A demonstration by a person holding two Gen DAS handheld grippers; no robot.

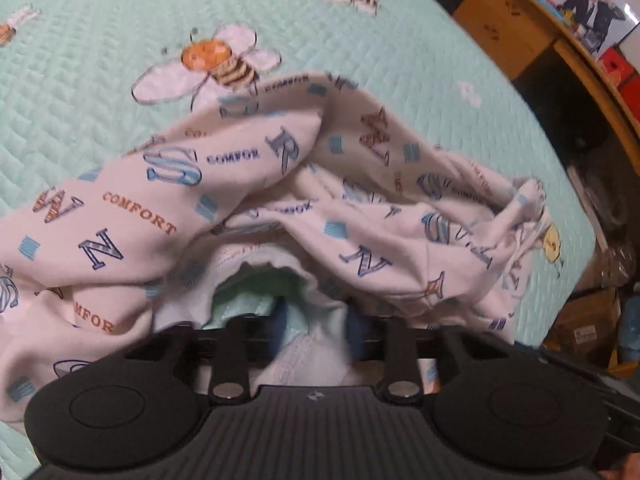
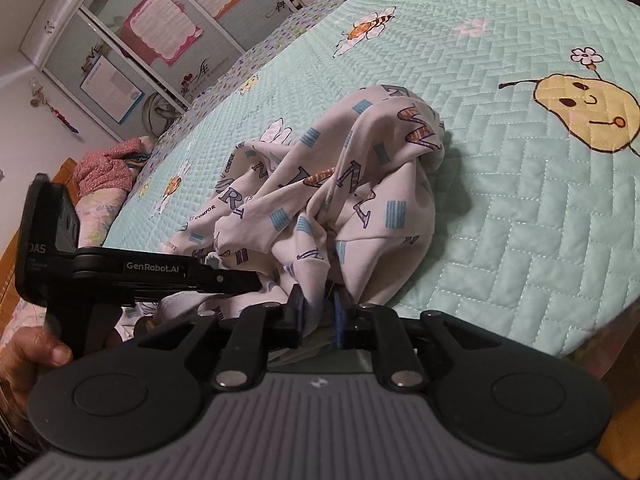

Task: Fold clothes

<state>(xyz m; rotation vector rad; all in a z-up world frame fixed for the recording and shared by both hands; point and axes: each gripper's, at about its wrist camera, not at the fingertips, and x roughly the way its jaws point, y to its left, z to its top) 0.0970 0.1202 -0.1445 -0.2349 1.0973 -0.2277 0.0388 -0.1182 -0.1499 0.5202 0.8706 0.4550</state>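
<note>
Pinching bunched cloth, the right gripper [image 2: 320, 312] held the letter-print garment [image 2: 340, 184] crumpled mid-frame on the bed [image 2: 520, 220]; left gripper [image 1: 316, 328] gripped its hem. Spreading flat seemed wise.

Right tool [image 2: 320, 314]: black linkage arms, silver pivot screws, blue finger pads, ribbed grey body with two round black discs.
Left tool [image 1: 316, 326]: same build; white "GenRobot.AI" lettering on its side.

A home bedroom: quilted bedspread [image 2: 520, 208] (bee-printed), wardrobe [image 2: 132, 40], wooden desk [image 1: 516, 36] alongside
</note>
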